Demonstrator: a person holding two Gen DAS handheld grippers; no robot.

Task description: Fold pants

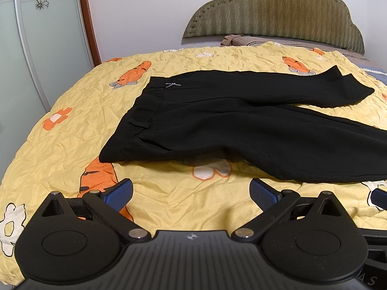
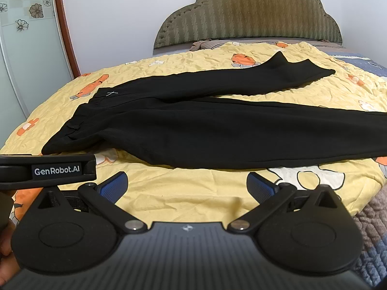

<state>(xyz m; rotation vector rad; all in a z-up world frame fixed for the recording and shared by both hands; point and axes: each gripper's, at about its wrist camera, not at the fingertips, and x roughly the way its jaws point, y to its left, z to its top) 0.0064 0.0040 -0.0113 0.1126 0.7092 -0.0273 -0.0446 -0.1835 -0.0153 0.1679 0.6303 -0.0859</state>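
Left gripper (image 1: 191,194) and right gripper (image 2: 187,186) are both hovering over the yellow quilt (image 1: 72,133) with jaws spread wide, gripping nothing. Only the right wrist view is showing the left gripper's labelled body at 9 o'clock. At 12 o'clock beyond the fingers, black pants (image 1: 229,125) are lying flat, waistband (image 2: 79,120) pointing toward 9 o'clock and legs splaying toward 3 o'clock.

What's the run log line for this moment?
black pants flat, unfolded on yellow quilt | left tongs open | right tongs open
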